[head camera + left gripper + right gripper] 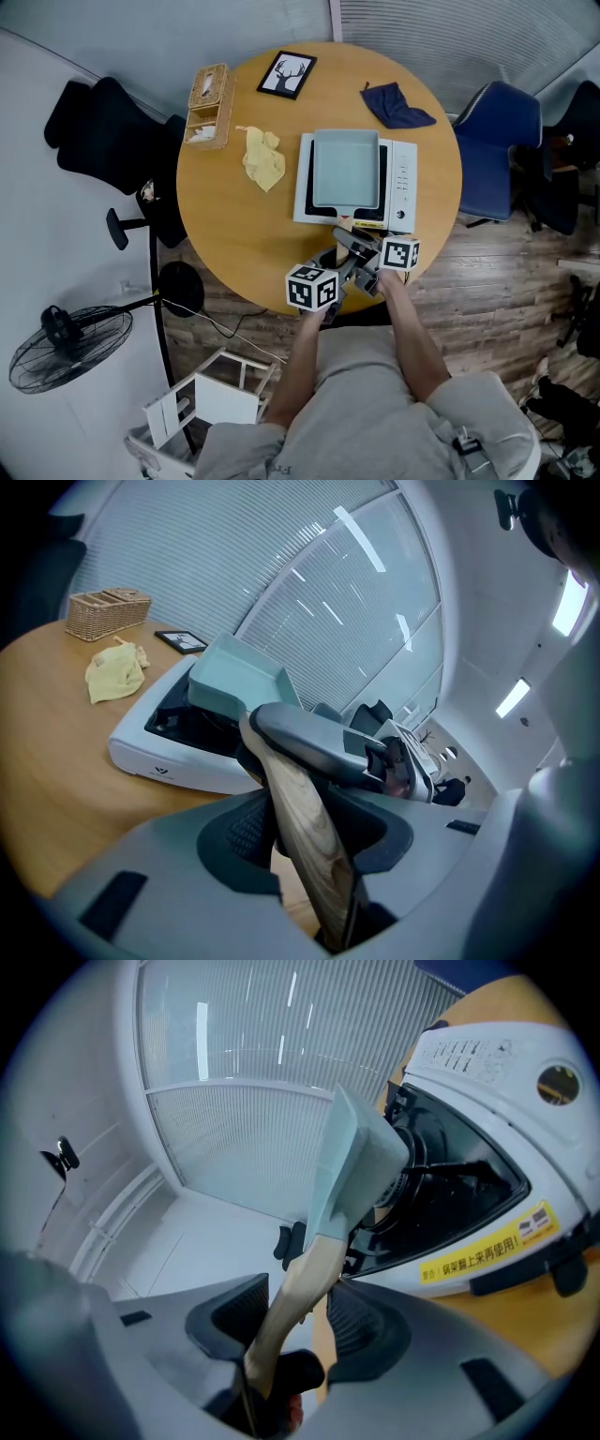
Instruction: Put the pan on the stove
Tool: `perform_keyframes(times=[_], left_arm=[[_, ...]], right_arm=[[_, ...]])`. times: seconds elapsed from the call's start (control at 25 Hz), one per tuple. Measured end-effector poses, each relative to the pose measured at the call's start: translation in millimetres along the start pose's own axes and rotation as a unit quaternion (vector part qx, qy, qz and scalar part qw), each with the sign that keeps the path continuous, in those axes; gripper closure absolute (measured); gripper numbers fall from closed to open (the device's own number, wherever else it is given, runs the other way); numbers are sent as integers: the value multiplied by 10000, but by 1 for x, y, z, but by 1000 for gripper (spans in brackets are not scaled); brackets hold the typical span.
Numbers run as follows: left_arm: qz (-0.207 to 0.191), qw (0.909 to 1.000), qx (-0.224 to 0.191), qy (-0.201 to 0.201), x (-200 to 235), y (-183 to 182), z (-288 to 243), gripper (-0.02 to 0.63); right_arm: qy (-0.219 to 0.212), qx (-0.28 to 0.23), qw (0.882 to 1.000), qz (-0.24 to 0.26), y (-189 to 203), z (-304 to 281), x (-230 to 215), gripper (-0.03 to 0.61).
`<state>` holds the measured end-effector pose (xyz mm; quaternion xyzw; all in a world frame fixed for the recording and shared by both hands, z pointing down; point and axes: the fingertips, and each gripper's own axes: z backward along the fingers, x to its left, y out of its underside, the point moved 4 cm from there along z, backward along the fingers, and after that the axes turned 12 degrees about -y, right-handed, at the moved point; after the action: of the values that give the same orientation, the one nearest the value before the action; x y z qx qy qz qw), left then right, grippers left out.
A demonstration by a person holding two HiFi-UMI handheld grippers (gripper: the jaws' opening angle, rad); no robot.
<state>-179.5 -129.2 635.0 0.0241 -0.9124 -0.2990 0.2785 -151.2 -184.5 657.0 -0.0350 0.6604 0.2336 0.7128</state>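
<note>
Pan (345,169) sits over stove (401,178) on bench (244,234); left tongs (309,834) and right tongs (298,1321) both clamp its wooden handle (292,785). Placing step, near done. Next: confirm it rests flat, then release.

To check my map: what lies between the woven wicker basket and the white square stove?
A crumpled yellow cloth, shown in the head view.

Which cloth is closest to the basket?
The yellow cloth, crumpled just right of the wicker basket. The dark blue cloth lies across the table, beyond the stove's far right corner.
</note>
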Motion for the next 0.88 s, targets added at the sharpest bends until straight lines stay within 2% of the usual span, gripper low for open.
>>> perform_keyframes(times=[0.2,0.36,0.52,0.68,0.88], left_arm=[[3,9999,91,-58,1,4,-2,439],[3,9999,45,-98,4,2,0,439],[-7,9999,77,-147,7,5,1,439],[-83,9998,99,-180,7,6,2,439],[-87,9997,113,-202,7,6,1,439]], right_arm=[[1,-19,10000,-72,3,2,-4,377],[-257,-29,9996,92,-1,-7,3,379],[22,-150,9999,-14,6,-2,-6,377],[-123,-275,9995,94,5,-4,-3,374],[34,-303,9995,-25,6,1,-9,371]])
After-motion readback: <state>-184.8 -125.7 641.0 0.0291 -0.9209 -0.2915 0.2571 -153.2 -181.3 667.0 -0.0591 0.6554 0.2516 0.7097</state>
